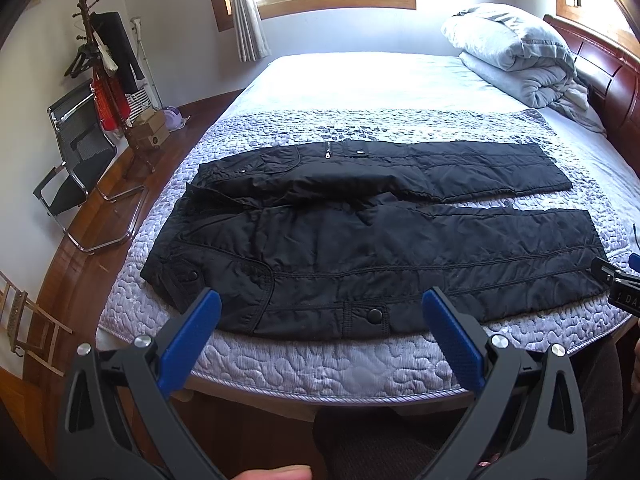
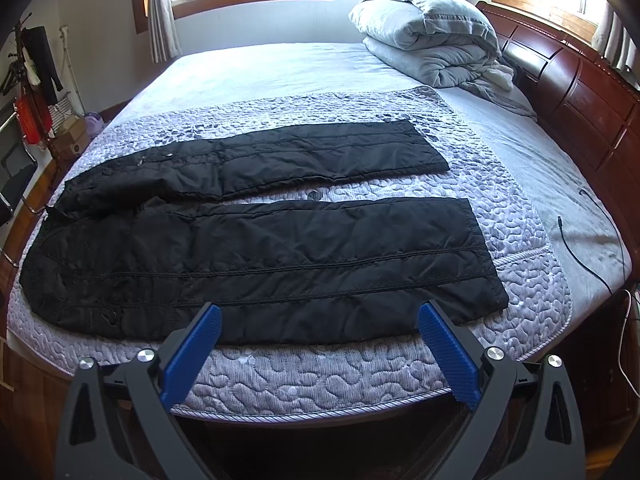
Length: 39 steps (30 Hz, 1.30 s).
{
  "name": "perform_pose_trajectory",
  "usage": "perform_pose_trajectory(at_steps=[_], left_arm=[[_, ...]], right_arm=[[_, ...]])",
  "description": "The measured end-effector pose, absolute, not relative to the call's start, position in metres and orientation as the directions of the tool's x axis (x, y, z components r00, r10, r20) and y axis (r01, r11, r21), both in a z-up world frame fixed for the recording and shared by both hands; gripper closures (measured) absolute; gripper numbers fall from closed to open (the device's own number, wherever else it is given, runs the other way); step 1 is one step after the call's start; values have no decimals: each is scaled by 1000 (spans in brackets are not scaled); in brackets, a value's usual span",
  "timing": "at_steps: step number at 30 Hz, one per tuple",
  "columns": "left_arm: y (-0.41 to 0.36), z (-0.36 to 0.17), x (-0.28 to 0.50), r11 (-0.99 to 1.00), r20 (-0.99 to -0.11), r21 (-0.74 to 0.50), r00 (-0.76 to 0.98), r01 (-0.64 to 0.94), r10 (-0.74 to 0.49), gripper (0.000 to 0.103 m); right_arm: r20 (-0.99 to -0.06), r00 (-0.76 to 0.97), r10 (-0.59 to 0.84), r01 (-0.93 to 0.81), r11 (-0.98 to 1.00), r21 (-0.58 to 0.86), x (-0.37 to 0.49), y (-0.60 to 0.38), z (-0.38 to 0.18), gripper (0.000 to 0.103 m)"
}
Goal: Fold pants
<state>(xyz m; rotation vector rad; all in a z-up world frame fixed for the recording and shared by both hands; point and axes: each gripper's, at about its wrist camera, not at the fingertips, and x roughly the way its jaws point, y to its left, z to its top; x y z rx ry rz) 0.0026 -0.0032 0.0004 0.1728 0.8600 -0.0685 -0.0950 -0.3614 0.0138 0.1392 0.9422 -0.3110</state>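
Black quilted pants (image 1: pixel 360 236) lie spread flat on a purple-grey quilted cover (image 1: pixel 320 364), waist to the left, both legs stretching right with a gap between them. My left gripper (image 1: pixel 322 300) hovers open over the near edge by the waist and hip pocket, holding nothing. In the right wrist view the same pants (image 2: pixel 260 256) fill the middle, and my right gripper (image 2: pixel 318 314) stands open above the near leg close to the bed's front edge. The right gripper's body (image 1: pixel 618 280) shows at the far right edge of the left wrist view.
A folded grey duvet (image 2: pixel 432 36) sits at the head of the bed beside the dark wooden headboard (image 2: pixel 580 96). A black cable (image 2: pixel 580 248) trails on the sheet at right. A chair (image 1: pixel 76 160) and coat stand (image 1: pixel 100 64) occupy the floor at left.
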Motion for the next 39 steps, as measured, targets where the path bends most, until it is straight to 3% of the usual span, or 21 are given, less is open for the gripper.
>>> perform_pose_trajectory(at_steps=[28,32,39], left_arm=[[-15,-1,19,979,-756,135,654,154,1,3],[-3,-12,43,979,-797,47,599,198,-83,2],[70,-33,169,996,-888,-29,454,84,-64,2]], right_arm=[[-824,532,-192,317,948,-16,-81,-372,2,3],[-799,571,-189,299,954,-12,-63,-402,13,3],[-800,581,-150,259,966,7,30,-522,20,3]])
